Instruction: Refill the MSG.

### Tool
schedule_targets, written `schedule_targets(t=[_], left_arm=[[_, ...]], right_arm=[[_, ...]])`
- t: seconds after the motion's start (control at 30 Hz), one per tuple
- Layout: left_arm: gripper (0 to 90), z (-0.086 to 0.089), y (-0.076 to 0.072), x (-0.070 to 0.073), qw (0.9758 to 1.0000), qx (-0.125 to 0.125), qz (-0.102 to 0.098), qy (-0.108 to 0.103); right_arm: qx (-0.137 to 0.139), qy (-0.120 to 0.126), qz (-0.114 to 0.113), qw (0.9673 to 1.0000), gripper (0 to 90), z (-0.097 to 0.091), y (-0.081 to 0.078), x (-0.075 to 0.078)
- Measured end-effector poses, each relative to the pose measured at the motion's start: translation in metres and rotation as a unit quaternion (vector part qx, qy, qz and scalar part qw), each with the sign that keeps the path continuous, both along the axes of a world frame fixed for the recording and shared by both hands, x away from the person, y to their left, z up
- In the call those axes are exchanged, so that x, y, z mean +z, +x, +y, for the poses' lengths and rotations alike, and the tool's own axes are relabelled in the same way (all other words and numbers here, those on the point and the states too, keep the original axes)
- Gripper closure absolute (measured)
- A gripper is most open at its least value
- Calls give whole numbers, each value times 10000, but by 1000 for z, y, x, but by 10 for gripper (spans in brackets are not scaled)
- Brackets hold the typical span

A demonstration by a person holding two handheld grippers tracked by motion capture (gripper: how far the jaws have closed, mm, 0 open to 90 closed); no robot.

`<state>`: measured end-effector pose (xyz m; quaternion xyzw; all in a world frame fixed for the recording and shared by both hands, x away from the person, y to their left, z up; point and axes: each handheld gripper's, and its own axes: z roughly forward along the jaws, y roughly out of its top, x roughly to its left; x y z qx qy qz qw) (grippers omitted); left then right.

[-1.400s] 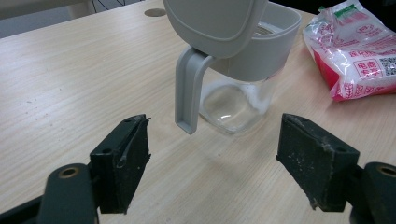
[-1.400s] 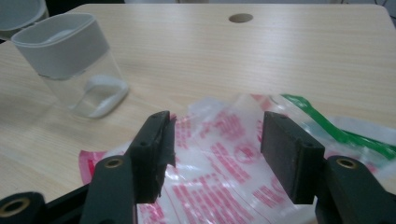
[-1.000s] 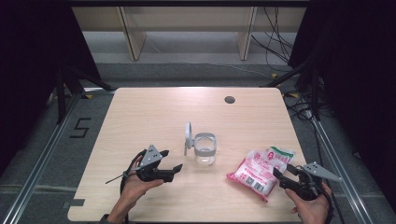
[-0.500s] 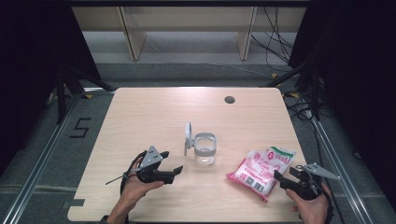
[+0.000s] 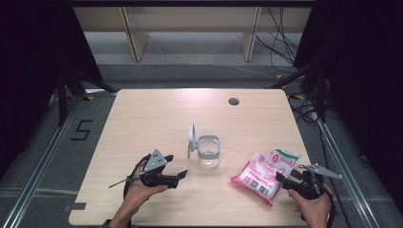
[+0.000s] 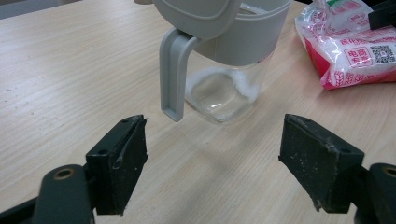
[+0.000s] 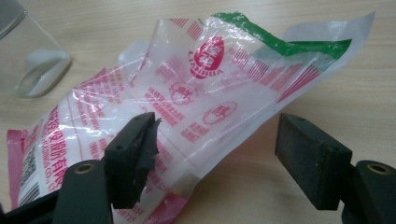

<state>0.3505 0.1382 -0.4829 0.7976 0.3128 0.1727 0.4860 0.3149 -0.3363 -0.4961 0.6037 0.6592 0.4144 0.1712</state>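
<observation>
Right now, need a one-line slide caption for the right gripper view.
Open right hand-held gripper faces a pink-and-green printed plastic bag lying on the wooden table.

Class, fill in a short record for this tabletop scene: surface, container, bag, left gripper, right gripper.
surface: light wooden table
container: clear jar with grey collar, hinged lid up, near the table's middle
bag: pink and white plastic bag, lying flat to the jar's right
left gripper: open, pointing at the jar, holding nothing
right gripper: jaws just opening, at the bag's edge, not clamped
</observation>
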Motion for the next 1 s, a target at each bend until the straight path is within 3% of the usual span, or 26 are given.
schedule_targets(t=[0.03,0.07,0.1,0.13,0.17,0.23,0.33,0.37,0.43,0.47,0.5,0.53,0.57,0.6,0.63,0.67,0.7,0.73,0.77,0.8,0.83,0.87,0.93,0.97,1.0], left_arm=[[225,-1,0,-1,10000,-24,16,-43],[224,-1,0,-1,10000,3,8,-3],[225,-3,-2,-2,9998,43,128,-127],[224,-3,-1,-2,9999,21,108,-131],[224,-3,-1,-2,10000,-42,38,-52],[225,-3,-2,-2,9999,19,105,-48],[225,-4,-2,-2,9999,-54,31,-89],[225,-3,-1,-1,10000,-76,-8,45],[226,-3,-2,-2,10000,-45,0,33],[226,-6,-4,-3,9999,-4,102,-121],[227,-5,-4,-2,9999,-59,50,-67],[229,-5,-4,-2,9999,-59,50,-67],[230,-6,-4,-2,9999,-76,20,-94],[230,-5,-3,-1,9999,-111,-8,9],[231,-5,-3,-1,9999,-111,-8,9],[232,-5,-3,-1,10000,-95,-3,3],[232,-5,-3,-2,10000,-95,-5,7],[232,-5,-3,-2,10000,-96,-1,4],[232,-5,-3,-2,10000,-95,-2,5],[232,-5,-3,-2,10000,-79,-16,55],[233,-6,-3,-2,10000,-83,-12,28],[234,-7,-4,-4,9999,-50,88,-97],[236,-7,-4,-4,9999,-70,89,-59],[236,-7,-4,-4,9999,-68,89,-56],[237,-7,-4,-4,9999,-96,54,-25]], right_arm=[[-15,-35,63,10000,304,0,2,-1],[-12,238,10,9997,304,2,4,-1],[26,-20,113,9999,308,0,5,-1],[172,-120,17,9998,313,-2,7,-2],[195,-112,-2,9997,318,-1,8,-2],[87,-90,99,9999,323,3,7,0],[197,-220,-19,9996,326,3,11,-2],[92,-55,158,9998,326,7,9,0],[203,-209,-2,9996,332,5,14,-3],[205,-126,-9,9997,333,5,15,-3],[219,-282,28,9994,333,4,16,-4],[219,-282,28,9994,333,4,16,-4],[88,-49,188,9998,333,8,16,-3],[96,21,189,9998,334,8,17,-3],[96,21,189,9998,334,8,17,-3],[197,-139,67,9997,341,5,22,-6],[149,99,135,9997,344,8,22,-6],[226,-134,90,9996,345,5,23,-7],[-68,64,395,9992,344,11,21,-5],[187,-115,102,9997,343,7,26,-8],[79,-117,228,9996,343,9,25,-7],[205,-114,180,9996,343,8,26,-6],[196,-187,211,9994,344,8,29,-7],[219,-89,152,9996,346,8,31,-8],[69,43,335,9994,348,11,29,-7]])
